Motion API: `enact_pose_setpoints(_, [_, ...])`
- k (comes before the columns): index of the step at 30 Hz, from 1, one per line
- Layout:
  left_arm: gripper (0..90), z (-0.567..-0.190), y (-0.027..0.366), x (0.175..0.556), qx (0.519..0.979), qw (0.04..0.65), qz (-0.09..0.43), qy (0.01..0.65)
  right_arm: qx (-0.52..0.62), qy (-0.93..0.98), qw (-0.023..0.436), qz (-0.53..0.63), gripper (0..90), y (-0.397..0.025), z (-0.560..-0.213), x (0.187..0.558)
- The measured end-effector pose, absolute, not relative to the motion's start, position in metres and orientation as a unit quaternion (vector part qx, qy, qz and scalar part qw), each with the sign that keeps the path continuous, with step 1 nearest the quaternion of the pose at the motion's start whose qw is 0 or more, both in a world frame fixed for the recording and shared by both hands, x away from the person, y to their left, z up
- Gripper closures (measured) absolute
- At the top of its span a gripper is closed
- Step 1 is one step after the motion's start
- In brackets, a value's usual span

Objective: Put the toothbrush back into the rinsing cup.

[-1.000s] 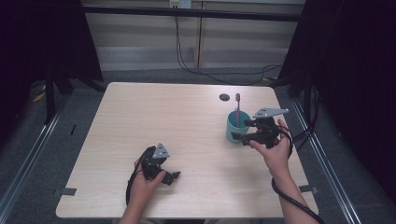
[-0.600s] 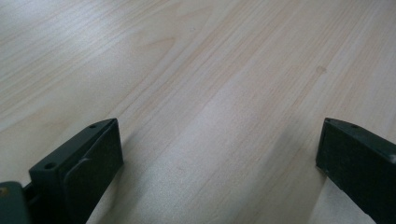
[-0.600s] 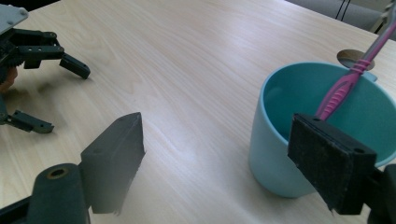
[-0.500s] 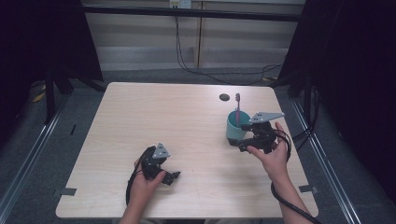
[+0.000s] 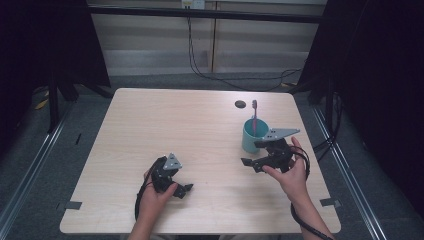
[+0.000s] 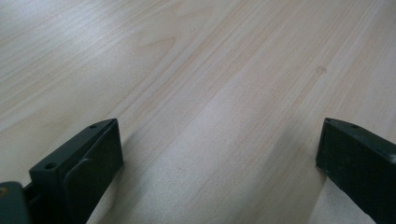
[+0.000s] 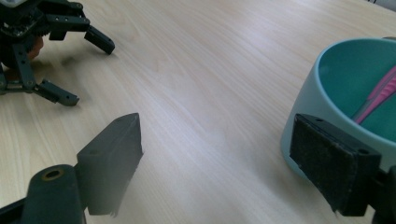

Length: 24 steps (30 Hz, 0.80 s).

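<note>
Black and spread wide, the right claw (image 5: pixel 252 152) hangs low over the counter (image 5: pixel 165 125) with nothing between its jaws; in the right gripper view its pads (image 7: pixel 334 163) stand well apart, one of them just in front of the cup's (image 7: pixel 355 100) outer wall, the other over bare wood. The teal cup (image 5: pixel 250 136) sits just beside this claw, on the far side of it and slightly toward the counter's right edge, so the wall is outside the gap rather than within it. A pink toothbrush (image 5: pixel 254 117) stands in the cup, its long axis close to upright and leaning a little against the rim, head uppermost; in the right gripper view its handle (image 7: pixel 378 95) slants across the cup's inside. The likely next move turns on that: the brush rises above the claw's present level, so the claw would probably need to lift and come in from the side or above to close across the thin shaft.

The left claw (image 5: pixel 182 191) is also spread and holds nothing, resting near the front of the counter, well apart from the cup; its own view looks down on plain wood between its jaws (image 6: pixel 219 154). The right hand (image 5: pixel 290 170) is clearly the nearer one. A small dark disc (image 5: pixel 240 104) lies beyond the cup.
</note>
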<state>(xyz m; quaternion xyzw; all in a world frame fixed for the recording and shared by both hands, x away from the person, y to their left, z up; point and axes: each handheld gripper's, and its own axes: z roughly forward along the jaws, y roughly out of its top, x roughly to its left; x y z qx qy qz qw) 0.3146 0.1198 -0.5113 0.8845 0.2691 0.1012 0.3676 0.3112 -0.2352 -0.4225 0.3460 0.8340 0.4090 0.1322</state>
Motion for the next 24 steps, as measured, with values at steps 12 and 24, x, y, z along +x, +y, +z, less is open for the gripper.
enact_pose_setpoints(12, [0.3,-0.511,0.120,0.314,0.884,0.368,0.102,0.269,0.339,0.846,0.131,0.391,15.7,-0.236,-0.437,0.298])
enact_pose_setpoints(24, [0.3,-0.511,0.120,0.314,0.884,0.368,0.102,0.270,0.320,0.862,0.123,0.374,15.1,-0.233,-0.453,0.287])
